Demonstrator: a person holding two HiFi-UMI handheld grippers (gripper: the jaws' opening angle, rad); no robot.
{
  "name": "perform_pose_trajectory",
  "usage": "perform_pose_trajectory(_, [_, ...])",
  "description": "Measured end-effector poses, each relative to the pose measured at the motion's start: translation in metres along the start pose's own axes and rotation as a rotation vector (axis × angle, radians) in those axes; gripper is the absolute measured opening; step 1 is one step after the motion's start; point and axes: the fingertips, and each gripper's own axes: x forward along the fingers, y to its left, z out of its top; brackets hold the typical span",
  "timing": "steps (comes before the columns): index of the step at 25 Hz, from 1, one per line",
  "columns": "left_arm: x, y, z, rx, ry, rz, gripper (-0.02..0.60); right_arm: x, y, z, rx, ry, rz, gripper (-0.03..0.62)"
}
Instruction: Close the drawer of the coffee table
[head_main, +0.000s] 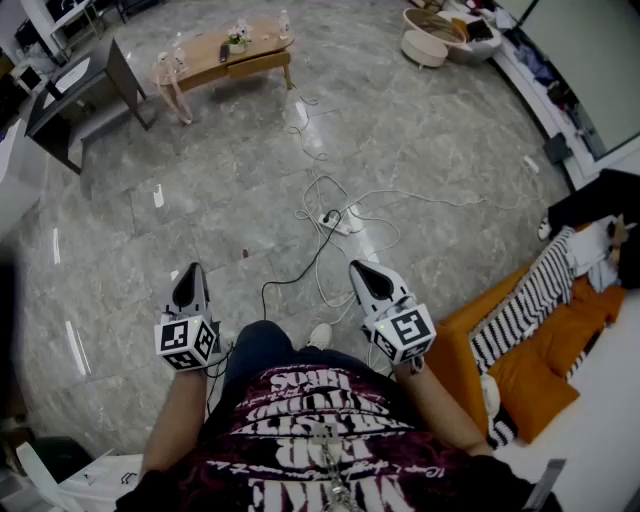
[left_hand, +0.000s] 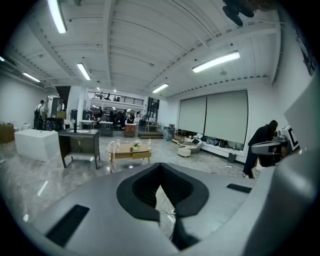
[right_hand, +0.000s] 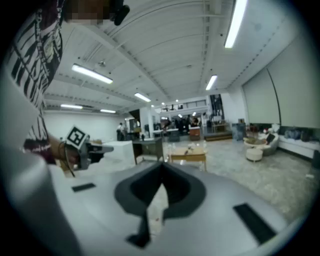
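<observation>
I hold both claws out in front of my waist, side by side and well apart. My left claw (head_main: 188, 284) is squeezed narrow, tips together, with nothing in it. My right claw (head_main: 371, 279) is the same: tips met, nothing gripped. The table (head_main: 222, 56) stands far ahead of both claws, a little left of the left one, across the grey floor (head_main: 200, 200). Its drawer (head_main: 258, 66) faces me on the table's right half; I cannot tell how far out it is. White cables (head_main: 330, 195) and a power strip (head_main: 336, 222) lie on the floor just ahead, between the claws. An orange sofa (head_main: 530, 375) lies right of my right claw.
</observation>
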Motion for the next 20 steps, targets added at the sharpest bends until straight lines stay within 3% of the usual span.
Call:
perform_pose_trajectory(3, [-0.003, -0.02, -0.003, 0.019, -0.003, 0.012, 0.021, -0.012, -0.018, -0.011, 0.011, 0.005, 0.004, 0.034])
perform_pose_trajectory(6, [-0.007, -0.032, 0.001, 0.032, -0.002, 0.014, 0.021, -0.018, -0.036, -0.02, 0.1, -0.004, 0.002, 0.035])
perform_pose_trajectory(13, [-0.017, -0.01, 0.003, 0.029, 0.028, 0.105, 0.021, -0.002, -0.047, -0.023, 0.17, -0.006, 0.047, 0.035])
perform_pose_trajectory(20, [0.02, 0.018, 0.023, 0.038, 0.001, 0.105, 0.021, 0.025, -0.043, -0.011, 0.137, 0.008, 0.066, 0.035])
